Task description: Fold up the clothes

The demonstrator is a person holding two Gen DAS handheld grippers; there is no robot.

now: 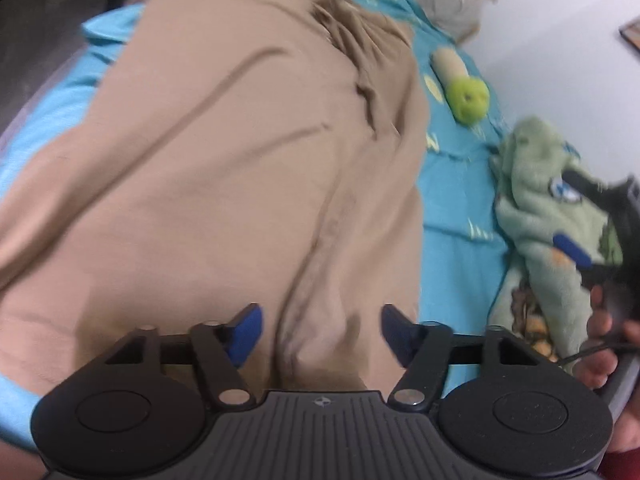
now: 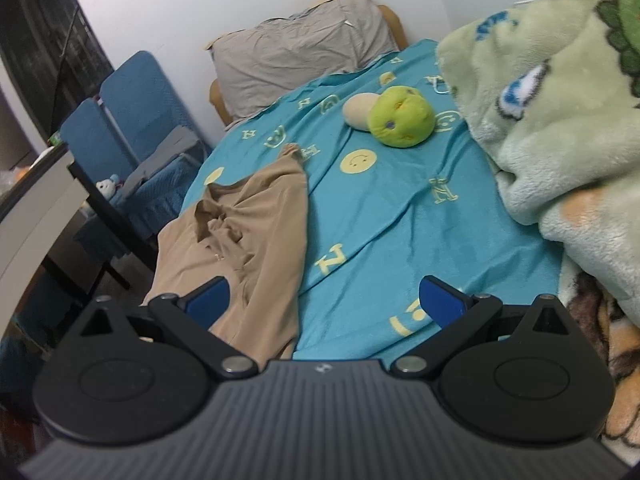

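Spread wide and holding nothing, the left hand-held gripper (image 1: 320,334) hovers over the rumpled tan garment (image 1: 224,168) on the bed (image 1: 456,192), the right hand-held gripper (image 2: 324,300) equally agape; pinching bunched wrinkles risks a crooked fold.

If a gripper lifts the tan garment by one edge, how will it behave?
The tan garment probably drapes limply: it lies in soft creases on the blue sheet. It looks thin, so likely light. Bunched folds near its top suggest it will sag, not hold shape.
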